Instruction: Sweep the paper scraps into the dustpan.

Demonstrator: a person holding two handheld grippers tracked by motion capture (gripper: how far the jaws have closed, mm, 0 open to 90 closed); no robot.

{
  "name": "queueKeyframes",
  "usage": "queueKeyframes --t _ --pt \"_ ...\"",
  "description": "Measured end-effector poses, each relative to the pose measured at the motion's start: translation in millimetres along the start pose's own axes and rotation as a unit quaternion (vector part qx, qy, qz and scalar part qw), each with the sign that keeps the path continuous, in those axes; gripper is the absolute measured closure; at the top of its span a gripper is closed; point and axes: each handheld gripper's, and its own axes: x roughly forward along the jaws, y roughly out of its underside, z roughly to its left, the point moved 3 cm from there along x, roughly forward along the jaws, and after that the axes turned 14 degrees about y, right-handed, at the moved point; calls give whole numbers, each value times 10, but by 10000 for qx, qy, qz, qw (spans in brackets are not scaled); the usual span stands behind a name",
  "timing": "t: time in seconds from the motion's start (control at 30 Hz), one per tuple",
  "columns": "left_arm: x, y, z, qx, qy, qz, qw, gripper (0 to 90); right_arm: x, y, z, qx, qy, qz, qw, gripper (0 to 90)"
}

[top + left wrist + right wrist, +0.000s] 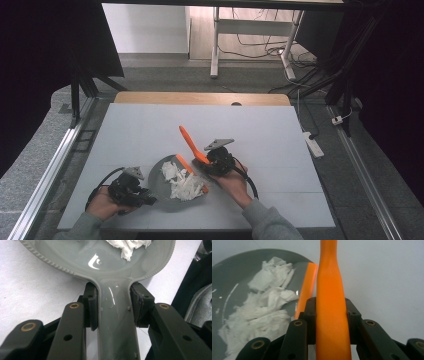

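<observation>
Dustpan (117, 322) and brush are the things in hand. The grey dustpan's handle is clamped between the jaws of the left gripper (113, 306), which are closed flat against its two sides; in the high view this gripper (131, 190) is seen at the near left of the table, with the pan (162, 192) lying just to its right, the handle pointing back toward the left hand. White crumpled paper scraps (182, 182) are heaped in the pan's bowl, toward its right side.

The right gripper (329, 307) is closed on an orange brush handle (330, 315), which rises straight up between the jaws and out past the top of that view. In the high view the handle (189, 142) slants up and away to the left from the right gripper (217, 160), so its long axis runs from the near right toward the far left — across the pan's right rim. An orange edge (307, 293) is seen just beside the scraps, at the pan's rim; whether it touches them cannot be told.

The scraps lie to the left of the right gripper and well inside the pan, so the sweeping appears largely done. The coming move is judged to turn on the brush's working end being kept over the bowl while the pan is held level by the left gripper — otherwise the loose paper could spill onto the white table (150, 130).
</observation>
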Motion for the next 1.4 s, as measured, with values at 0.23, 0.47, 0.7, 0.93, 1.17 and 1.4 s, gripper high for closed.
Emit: queueKeyframes --t 0.23,0.47,0.7,0.93,1.17,1.4 --pt "1 0 -1 0 -2 -6 10000 613 6 -35 188 -27 -148 -32 9999 702" --pt "3 0 5 9 -10 6 10000 613 -33 -98 427 -103 -582 -250 9979 702" --pt "2 3 3 -1 7 3 10000 614 -77 -199 564 -251 -759 -477 9957 702" --pt "0 2 6 -2 17 15 10000 614 -230 -260 328 -106 -526 -731 9959 702" --pt "3 1 2 -12 10 -8 10000 613 -290 -254 78 64 -267 -805 9964 702" --pt "7 -1 0 -13 1 -7 10000 614 -131 -121 -149 222 112 -510 9984 702"
